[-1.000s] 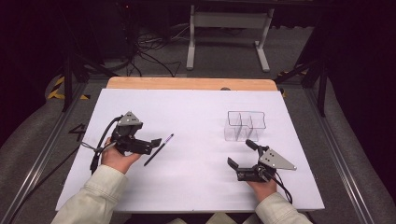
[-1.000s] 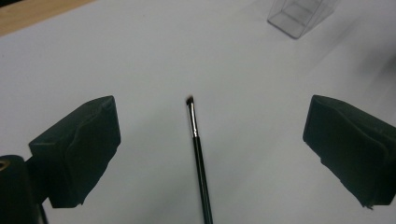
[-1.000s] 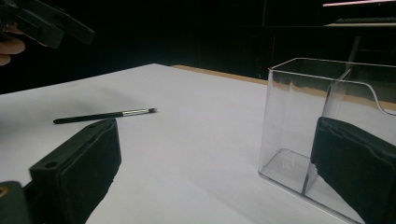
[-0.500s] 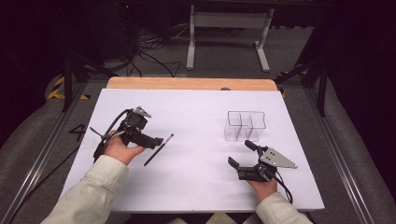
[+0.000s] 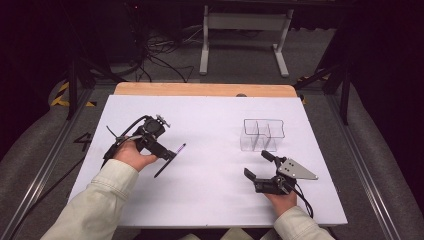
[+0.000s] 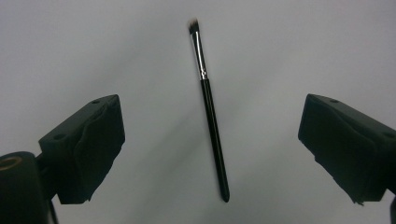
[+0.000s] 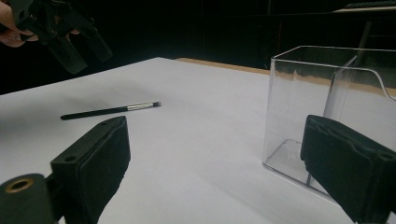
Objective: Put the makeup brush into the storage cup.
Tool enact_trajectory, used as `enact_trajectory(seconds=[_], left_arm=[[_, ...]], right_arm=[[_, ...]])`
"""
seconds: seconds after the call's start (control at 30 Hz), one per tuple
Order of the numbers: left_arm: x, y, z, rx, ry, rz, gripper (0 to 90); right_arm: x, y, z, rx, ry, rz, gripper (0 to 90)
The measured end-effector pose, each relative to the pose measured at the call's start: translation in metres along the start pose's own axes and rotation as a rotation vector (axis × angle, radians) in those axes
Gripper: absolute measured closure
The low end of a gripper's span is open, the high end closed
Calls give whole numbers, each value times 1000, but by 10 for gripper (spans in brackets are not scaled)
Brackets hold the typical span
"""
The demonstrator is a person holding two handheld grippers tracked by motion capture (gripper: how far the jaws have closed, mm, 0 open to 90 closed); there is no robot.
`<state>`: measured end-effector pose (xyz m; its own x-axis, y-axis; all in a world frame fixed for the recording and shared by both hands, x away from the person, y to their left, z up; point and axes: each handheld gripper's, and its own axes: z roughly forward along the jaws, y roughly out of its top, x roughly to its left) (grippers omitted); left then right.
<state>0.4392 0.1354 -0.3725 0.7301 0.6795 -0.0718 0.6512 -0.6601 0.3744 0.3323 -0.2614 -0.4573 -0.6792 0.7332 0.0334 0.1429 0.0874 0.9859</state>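
Black jaws of the left gripper (image 6: 210,154) stand wide apart, poised above the makeup brush (image 6: 209,109), framing it as if for a pickup; nothing grasped. Brush lies flat on the white table sheet (image 5: 210,195). Right gripper (image 5: 260,167), released and empty though its jaws have just narrowed slightly, waits near the clear organizer (image 5: 262,134), the brush's likely destination.
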Motion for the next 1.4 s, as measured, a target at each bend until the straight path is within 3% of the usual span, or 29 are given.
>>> enact_trajectory(seconds=[0.1,0.63,1.2,1.4], left_arm=[[0,1,2,27,12,14,84],[0,5,20,133,-2,12,157],[1,0,44,213,-34,5,365],[1,0,48,239,-44,-1,486]], right_arm=[[0,0,0,1,-1,1,88],[0,0,0,1,-2,0,88],[-1,-1,0,0,-1,9,88],[-1,-1,1,0,0,11,88]])
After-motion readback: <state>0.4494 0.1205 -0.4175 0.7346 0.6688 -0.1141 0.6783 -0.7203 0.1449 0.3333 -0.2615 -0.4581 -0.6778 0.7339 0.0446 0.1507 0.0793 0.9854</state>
